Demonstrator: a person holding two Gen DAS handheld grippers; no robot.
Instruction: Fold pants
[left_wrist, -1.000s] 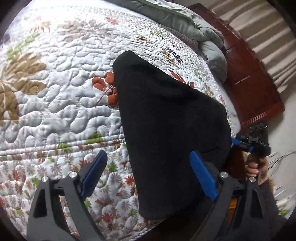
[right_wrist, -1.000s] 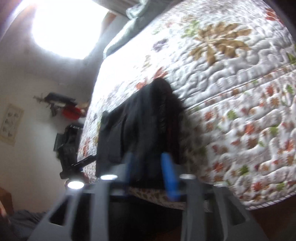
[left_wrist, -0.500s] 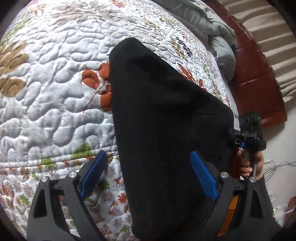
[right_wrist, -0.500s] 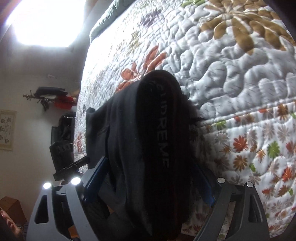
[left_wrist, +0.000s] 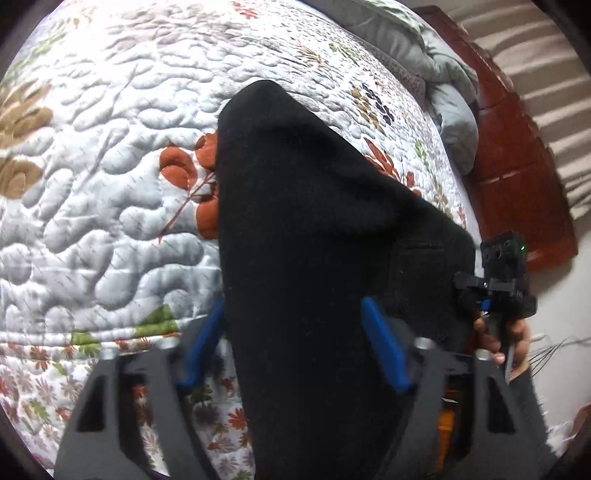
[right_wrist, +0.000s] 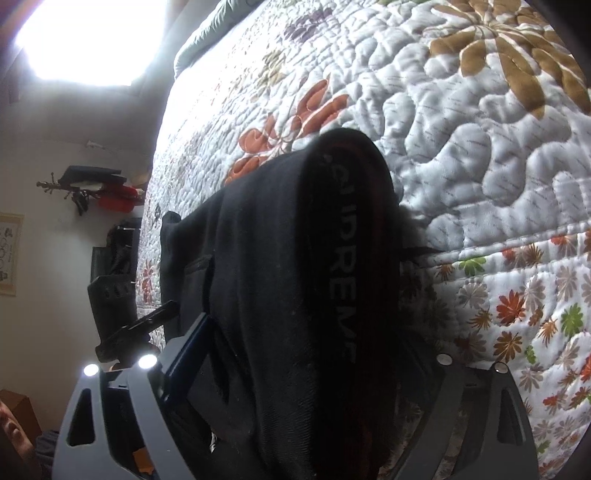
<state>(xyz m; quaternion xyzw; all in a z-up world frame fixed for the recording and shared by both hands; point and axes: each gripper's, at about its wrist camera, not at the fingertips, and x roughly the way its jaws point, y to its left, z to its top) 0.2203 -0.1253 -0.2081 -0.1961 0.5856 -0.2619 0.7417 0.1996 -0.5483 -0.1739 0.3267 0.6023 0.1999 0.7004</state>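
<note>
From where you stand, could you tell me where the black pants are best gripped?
Grip the black pants at the near end hanging over the edge of the quilted bed, coming from the bedside. The left claw has just been closing around that edge, cloth between its pads.

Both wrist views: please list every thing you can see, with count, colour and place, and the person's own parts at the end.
pants: one, black, folded, hanging over the bed edge
quilt: one, white with flowers, covering the bed
blanket: one, grey, bunched at the bed's far end
bed frame: one, reddish wood, beyond the blanket
left gripper: black with blue pads, jaws just closing around the pants
right gripper: grey, pants between its jaws
hand: one, holding the right gripper
</note>
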